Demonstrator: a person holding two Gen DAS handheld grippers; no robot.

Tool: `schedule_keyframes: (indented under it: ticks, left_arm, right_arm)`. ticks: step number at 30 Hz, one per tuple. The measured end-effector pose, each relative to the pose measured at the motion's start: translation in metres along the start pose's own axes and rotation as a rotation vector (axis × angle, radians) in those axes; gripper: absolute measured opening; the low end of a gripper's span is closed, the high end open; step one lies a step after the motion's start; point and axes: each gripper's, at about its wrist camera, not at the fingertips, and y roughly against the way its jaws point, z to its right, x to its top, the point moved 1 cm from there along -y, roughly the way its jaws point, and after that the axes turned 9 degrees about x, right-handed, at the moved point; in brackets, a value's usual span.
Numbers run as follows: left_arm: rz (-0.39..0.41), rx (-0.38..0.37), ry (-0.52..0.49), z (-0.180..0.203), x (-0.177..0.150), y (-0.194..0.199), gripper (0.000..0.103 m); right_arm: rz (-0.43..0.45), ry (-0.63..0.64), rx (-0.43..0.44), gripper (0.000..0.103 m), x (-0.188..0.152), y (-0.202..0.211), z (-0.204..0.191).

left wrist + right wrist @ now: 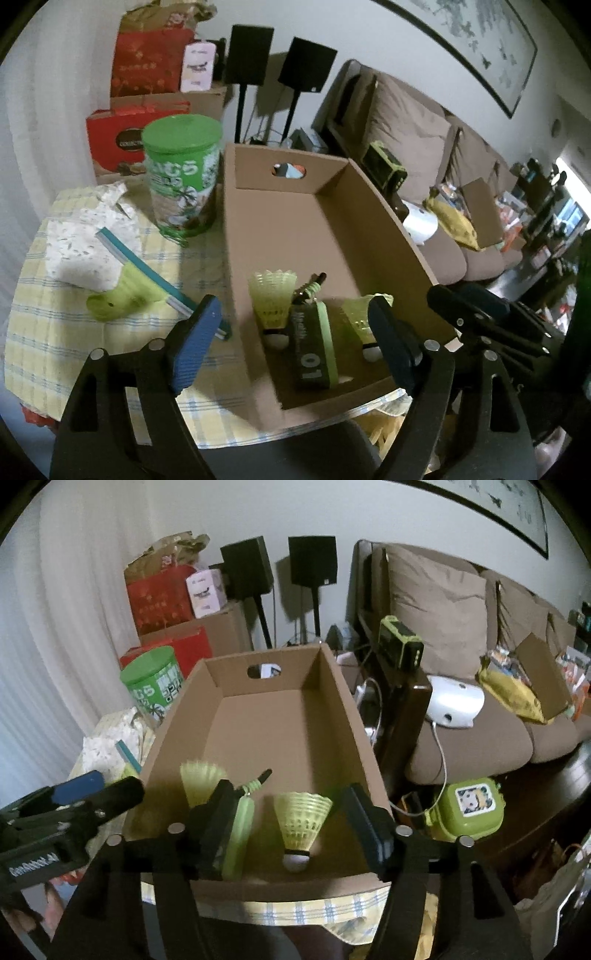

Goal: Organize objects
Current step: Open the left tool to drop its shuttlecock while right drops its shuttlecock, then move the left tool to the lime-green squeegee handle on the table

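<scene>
**Both claws spread over the near end of the box**

My left gripper [295, 332] and right gripper [295, 823] are both spread apart, gripping nothing. Inside the cardboard box [258, 716], right at its near end, I've got two yellow shuttlecocks [303, 823] with a green-edged tool [314, 350] between them. Left of the box lies a green squeegee [125, 295], and beyond that stands the green can [181, 173].

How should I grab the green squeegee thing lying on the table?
Probably by its chunky green handle, coming straight down from above. The squeegee lies flat on the checked tablecloth, handle end near you, and its thin blue blade rests against the white bundle, so fingers fit best across the handle.
</scene>
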Motion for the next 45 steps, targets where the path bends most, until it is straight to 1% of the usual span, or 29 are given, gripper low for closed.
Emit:
schedule_keyframes:
  ticks: [1,4,5,6,9,11,14,16,18,19,22,29,33,38,41,43,45]
  left_arm:
    - [0.003,0.008,-0.001,-0.002,0.0,0.002,0.083]
    - [0.026,0.045,-0.012,-0.008,-0.001,0.007,0.093]
    - [0.034,0.059,-0.013,-0.01,-0.001,0.008,0.093]
    - [0.035,0.065,-0.012,-0.012,-0.002,0.009,0.093]
    - [0.027,0.067,-0.005,-0.019,-0.003,0.01,0.094]
    - [0.03,0.075,0.001,-0.023,-0.003,0.011,0.098]
    - [0.047,0.107,0.001,-0.029,-0.003,0.015,0.1]
    - [0.059,0.128,-0.005,-0.033,-0.003,0.018,0.102]
    - [0.07,0.143,-0.011,-0.036,-0.003,0.021,0.103]
    - [0.074,0.154,-0.014,-0.037,-0.002,0.022,0.103]
    - [0.089,0.183,-0.015,-0.045,-0.002,0.027,0.103]
    - [0.091,0.196,0.01,-0.068,0.002,0.035,0.103]
    - [0.105,0.221,0.024,-0.086,0.006,0.041,0.103]
    - [0.104,0.252,0.057,-0.116,0.011,0.043,0.103]
    - [0.098,0.258,0.081,-0.132,0.013,0.041,0.103]
    - [0.086,0.256,0.097,-0.144,0.013,0.039,0.103]
    - [0.08,0.275,0.111,-0.155,0.013,0.037,0.103]
  right_arm:
    - [0.003,0.002,-0.001,0.067,0.0,0.0,-0.001]
    - [0.004,0.002,0.004,0.075,-0.001,0.001,-0.003]
    - [0.006,-0.001,0.007,0.08,-0.001,0.002,-0.002]
    - [0.008,-0.004,0.012,0.081,-0.001,0.002,-0.003]
    - [0.009,-0.003,0.003,0.082,0.0,0.003,-0.005]
    - [0.009,-0.001,0.003,0.084,0.001,0.004,-0.007]
    - [0.014,0.007,0.001,0.085,0.002,0.005,-0.01]
    - [0.01,0.023,-0.004,0.09,0.002,0.004,-0.012]
    - [0.008,0.029,0.012,0.1,0.002,0.003,-0.016]
    - [0.009,0.027,0.025,0.103,0.003,0.003,-0.017]
    - [0.009,0.034,0.046,0.103,0.003,0.002,-0.025]
    - [0.011,0.089,0.056,0.103,0.011,-0.002,-0.051]
    - [0.013,0.112,0.064,0.103,0.015,-0.006,-0.063]
    - [0.008,0.13,0.088,0.103,0.02,-0.014,-0.075]
    - [0.001,0.136,0.11,0.102,0.024,-0.019,-0.082]
    - [-0.011,0.137,0.12,0.102,0.026,-0.024,-0.086]
    - [-0.029,0.146,0.127,0.102,0.029,-0.03,-0.092]
